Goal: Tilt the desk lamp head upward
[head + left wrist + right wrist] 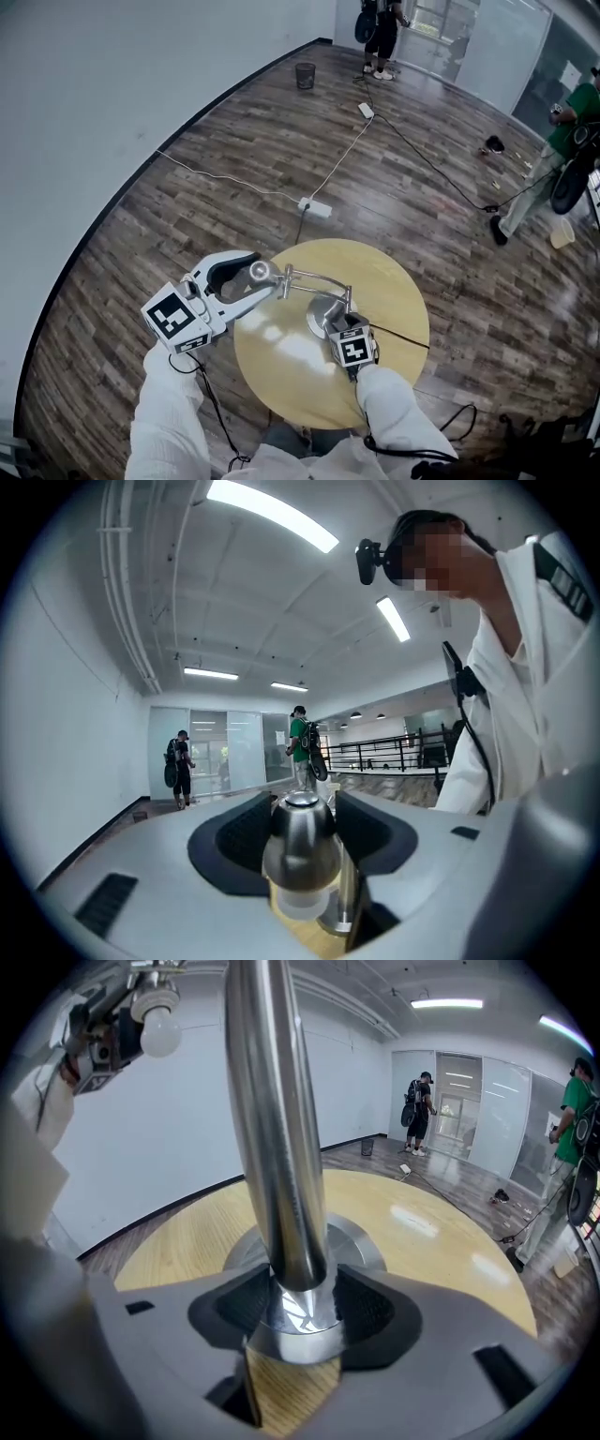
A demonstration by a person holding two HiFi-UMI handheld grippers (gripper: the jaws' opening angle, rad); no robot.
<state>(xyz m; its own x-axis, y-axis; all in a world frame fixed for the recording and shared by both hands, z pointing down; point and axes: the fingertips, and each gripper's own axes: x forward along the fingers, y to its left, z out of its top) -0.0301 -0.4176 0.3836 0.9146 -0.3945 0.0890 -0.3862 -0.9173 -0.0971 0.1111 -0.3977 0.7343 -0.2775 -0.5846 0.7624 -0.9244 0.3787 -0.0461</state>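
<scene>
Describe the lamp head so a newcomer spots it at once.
On the round wooden table on the dark plank floor stands a chrome desk lamp, its stem clamped by the right gripper. Follow its thin arm leftward to the lamp head, held in the left gripper: the only small chrome bell, with a white bulb in its mouth.

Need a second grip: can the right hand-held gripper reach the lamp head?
Likely not: the right hand-held gripper clamps the lamp pole; the left hand-held gripper holds the lamp head.
</scene>
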